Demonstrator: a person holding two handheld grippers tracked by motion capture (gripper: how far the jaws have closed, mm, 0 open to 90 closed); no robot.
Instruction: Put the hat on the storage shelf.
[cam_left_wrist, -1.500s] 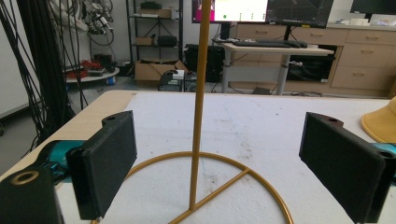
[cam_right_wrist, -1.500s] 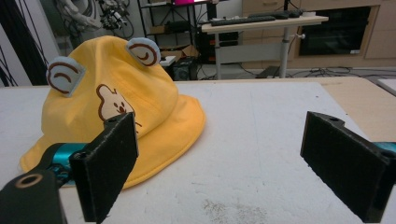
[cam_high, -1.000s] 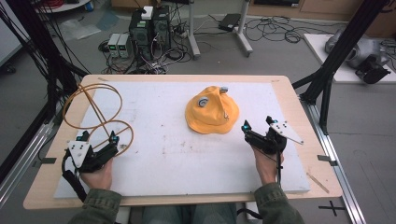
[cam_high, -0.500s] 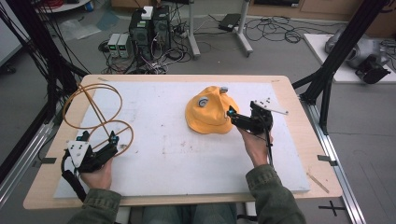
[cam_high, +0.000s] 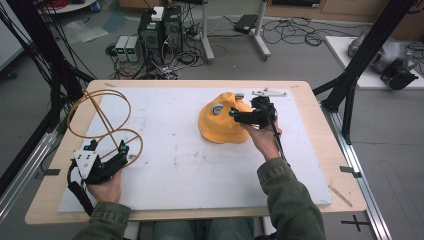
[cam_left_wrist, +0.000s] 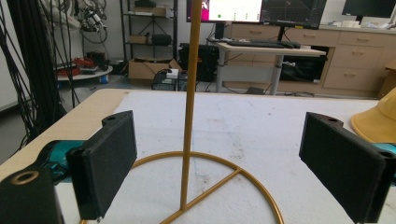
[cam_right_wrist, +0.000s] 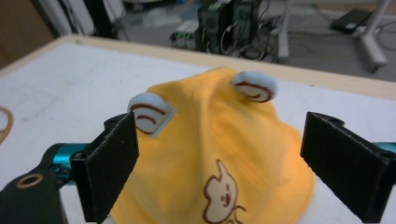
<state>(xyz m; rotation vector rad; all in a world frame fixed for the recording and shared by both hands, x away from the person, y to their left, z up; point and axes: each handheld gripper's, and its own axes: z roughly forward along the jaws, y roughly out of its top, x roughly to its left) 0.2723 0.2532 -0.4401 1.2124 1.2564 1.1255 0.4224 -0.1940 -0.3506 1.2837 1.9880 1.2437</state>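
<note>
Reaching for a yellow hat (cam_high: 222, 125) lying at centre right of the white tabletop (cam_high: 175, 170), not yet grasped.
Right hand-held gripper (cam_high: 240, 116) hovers released, jaws straddling the crown; left hand-held gripper (cam_high: 107, 150), also released, waits at lower left by the gold wire stand (cam_high: 102, 117), where hanging is still to do.

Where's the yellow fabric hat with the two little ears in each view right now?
High view: yellow fabric hat right of centre, at the right gripper.
Left gripper view: its brim at the right edge.
Right gripper view: centre, between the open jaws.
Shared landmark: white tabletop sheet.
</note>
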